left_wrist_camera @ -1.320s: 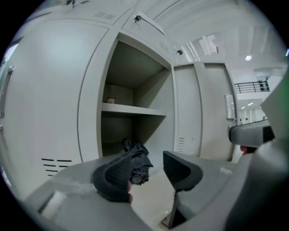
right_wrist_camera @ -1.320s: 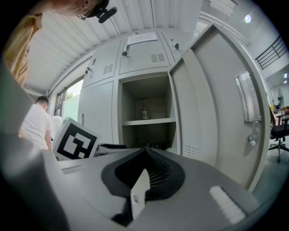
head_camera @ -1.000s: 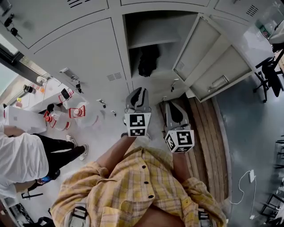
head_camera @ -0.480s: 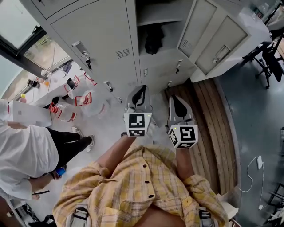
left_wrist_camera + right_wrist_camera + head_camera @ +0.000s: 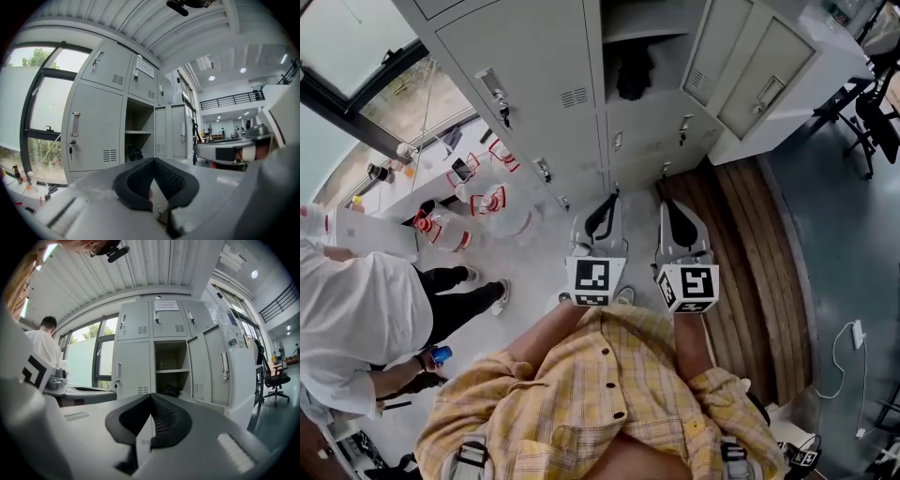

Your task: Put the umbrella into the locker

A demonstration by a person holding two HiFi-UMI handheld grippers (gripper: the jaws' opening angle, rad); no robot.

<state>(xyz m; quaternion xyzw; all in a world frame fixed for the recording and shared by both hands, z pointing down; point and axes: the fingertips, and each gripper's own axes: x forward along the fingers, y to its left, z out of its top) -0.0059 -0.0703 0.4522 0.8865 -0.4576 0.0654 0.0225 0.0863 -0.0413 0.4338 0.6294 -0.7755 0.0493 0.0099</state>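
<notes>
At 12 o'clock, dark umbrella (image 5: 633, 80) sits inside open locker (image 5: 652, 28). Left gripper (image 5: 609, 200) just snapped together, right gripper (image 5: 668, 205) also together, both empty and backed away. Task looks finished.

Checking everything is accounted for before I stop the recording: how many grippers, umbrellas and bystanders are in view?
Grippers: 2, the left gripper and the right gripper
Umbrellas: 1, the dark umbrella
Bystanders: 1, the person in white
Total: 4
</notes>
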